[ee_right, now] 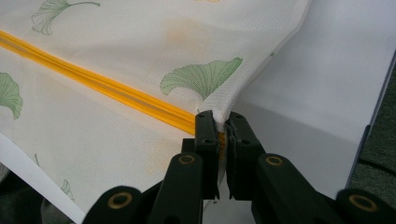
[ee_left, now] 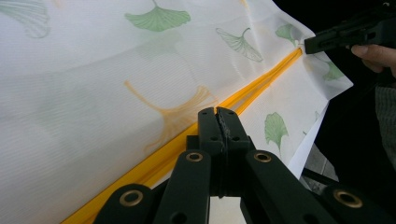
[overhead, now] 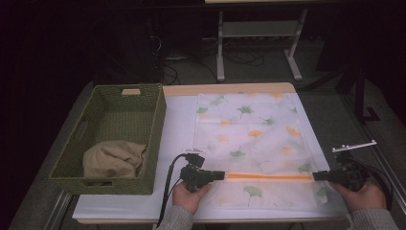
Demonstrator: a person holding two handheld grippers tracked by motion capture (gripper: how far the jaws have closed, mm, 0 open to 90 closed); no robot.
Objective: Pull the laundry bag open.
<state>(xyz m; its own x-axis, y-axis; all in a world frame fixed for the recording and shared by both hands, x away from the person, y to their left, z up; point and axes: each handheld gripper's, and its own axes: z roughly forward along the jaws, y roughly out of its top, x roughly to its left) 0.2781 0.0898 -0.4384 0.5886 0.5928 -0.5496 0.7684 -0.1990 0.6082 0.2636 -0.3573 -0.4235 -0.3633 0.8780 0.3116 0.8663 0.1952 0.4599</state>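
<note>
Left hand (overhead: 189, 194) low at near table edge, left gripper (overhead: 220, 175) level, pointing right; jaws clenched on zipper (overhead: 268, 177) at its left end; right hand (overhead: 364, 194) opposite, right gripper (overhead: 317, 176) level, pointing left; jaws clamped on bag edge at zipper's right end; mesh bag (overhead: 249, 143) flat on white table cover (overhead: 179, 120), right of green basket (overhead: 107, 139); bag white, translucent, green and orange ginkgo-leaf print; zipper orange, straight between grippers; right corner lifted slightly; beige cloth (overhead: 115, 160) inside basket.
</note>
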